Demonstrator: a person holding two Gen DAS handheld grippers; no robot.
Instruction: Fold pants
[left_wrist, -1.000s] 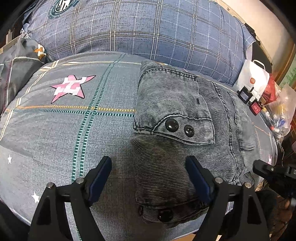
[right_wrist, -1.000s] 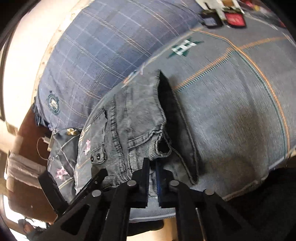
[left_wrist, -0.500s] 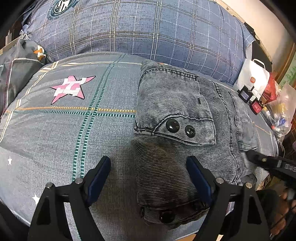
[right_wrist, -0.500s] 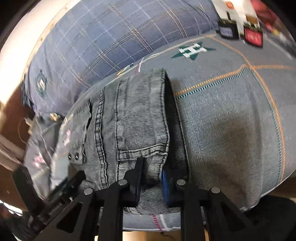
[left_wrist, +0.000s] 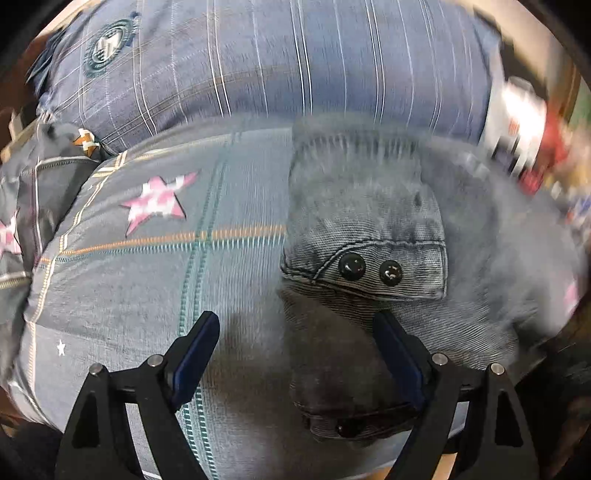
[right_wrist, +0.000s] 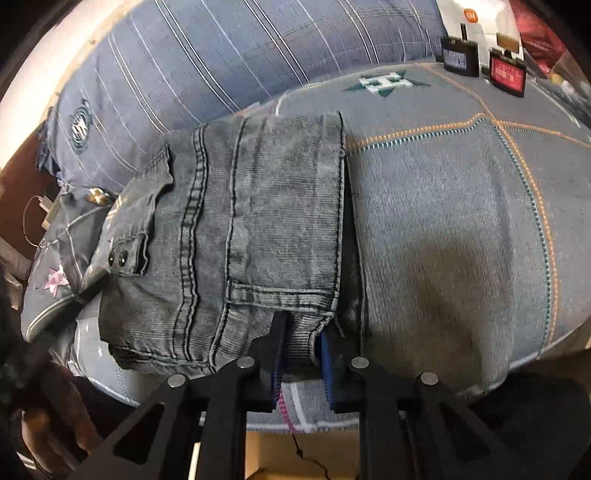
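Folded already into a compact stack: grey denim pants (right_wrist: 258, 229), lying on the bed (right_wrist: 461, 229) close to its near edge, with the blue checked pillow (left_wrist: 295, 62) just beyond at the far edge. Judged nearly finished; perhaps only letting go and a final smoothing left, though a further fold cannot be ruled out.

Right gripper (right_wrist: 301, 354) at the near hem of the stack, jaws opening, a bunch of denim between them and the pads apparently no longer pressing on it. Left gripper (left_wrist: 295, 343) spread wide above the near left corner of the stack, holding nothing; right pad over the denim, left pad over bare bedding.

Seen only from the left wrist: the flap with two dark snap buttons (left_wrist: 371, 268) face on, a pink star (left_wrist: 157, 201) on the bedding, much blur toward the right. Seen only from the right wrist: layered thickness along the stack's right side, bare bedding beyond it, a white bag (right_wrist: 476, 22) and two small tags (right_wrist: 484, 62) near the far right corner.
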